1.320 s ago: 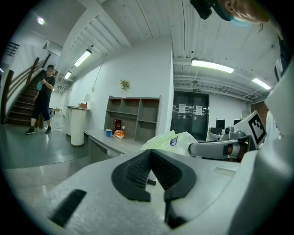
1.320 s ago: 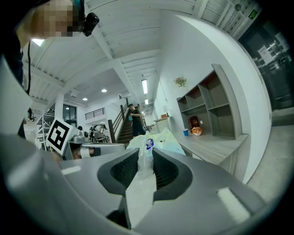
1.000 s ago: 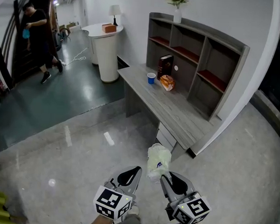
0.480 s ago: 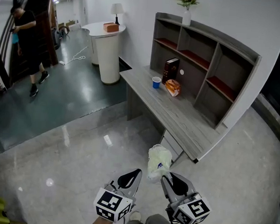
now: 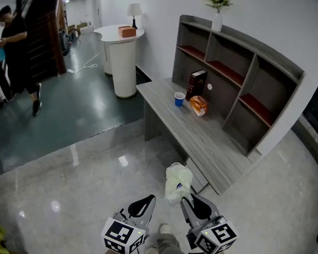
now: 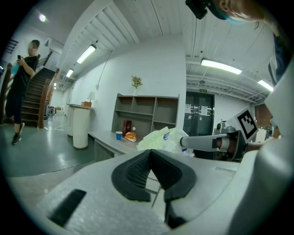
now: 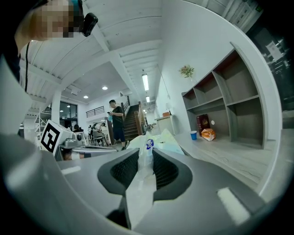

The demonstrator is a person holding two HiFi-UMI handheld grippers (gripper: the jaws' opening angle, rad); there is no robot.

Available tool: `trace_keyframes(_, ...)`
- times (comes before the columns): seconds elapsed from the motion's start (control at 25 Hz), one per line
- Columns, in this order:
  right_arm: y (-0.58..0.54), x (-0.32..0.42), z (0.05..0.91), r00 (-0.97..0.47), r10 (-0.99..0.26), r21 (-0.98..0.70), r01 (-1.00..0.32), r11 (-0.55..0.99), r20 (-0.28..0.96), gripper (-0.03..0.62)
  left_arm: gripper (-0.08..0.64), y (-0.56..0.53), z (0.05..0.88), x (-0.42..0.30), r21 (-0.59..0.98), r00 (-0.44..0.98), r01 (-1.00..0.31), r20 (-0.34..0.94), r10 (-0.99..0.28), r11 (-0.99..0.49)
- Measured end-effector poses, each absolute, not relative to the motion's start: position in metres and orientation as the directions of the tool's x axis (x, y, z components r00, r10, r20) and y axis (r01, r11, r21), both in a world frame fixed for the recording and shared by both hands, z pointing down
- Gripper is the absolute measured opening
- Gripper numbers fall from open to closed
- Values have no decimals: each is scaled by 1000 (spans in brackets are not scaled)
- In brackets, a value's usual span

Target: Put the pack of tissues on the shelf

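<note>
**Status: transport stage.** The pack of tissues is off the floor at lower centre of the head view. It is held by its plastic wrapper in the right gripper. The right gripper view shows the fingers closed on a fold of that wrapper, with the bulk of the pack projecting beyond the fingertips. The left gripper, just beside it toward the lower left, carries nothing. Its fingers meet at the tips with no item between them.

**Target.** The shelf runs along the back of the desk at upper right, against the white wall. Its compartments appear empty. A blue cup, a dark box and an orange snack bag sit on the desk in front of the left compartments.

**Completed:** pickup.

**Remaining, as judged here:**
- Close the gap to the desk, which is well apart from both grippers.
- Raise the pack to a compartment.
- Set it inside and release it.

The right-hand compartments appear to offer access free of the desk items.
</note>
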State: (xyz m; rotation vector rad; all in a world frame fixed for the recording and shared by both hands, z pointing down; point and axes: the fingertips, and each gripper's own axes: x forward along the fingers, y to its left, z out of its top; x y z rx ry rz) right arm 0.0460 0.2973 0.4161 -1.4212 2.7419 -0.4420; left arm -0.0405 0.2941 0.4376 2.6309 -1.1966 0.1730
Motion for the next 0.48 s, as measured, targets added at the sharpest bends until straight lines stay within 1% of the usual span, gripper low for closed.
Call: trace_keyframes(0.48, 184, 72, 396, -650, -757, -252, -744, 619, 59, 84, -8, 182, 425, -10, 158, 603, -797, 196, -773, -582)
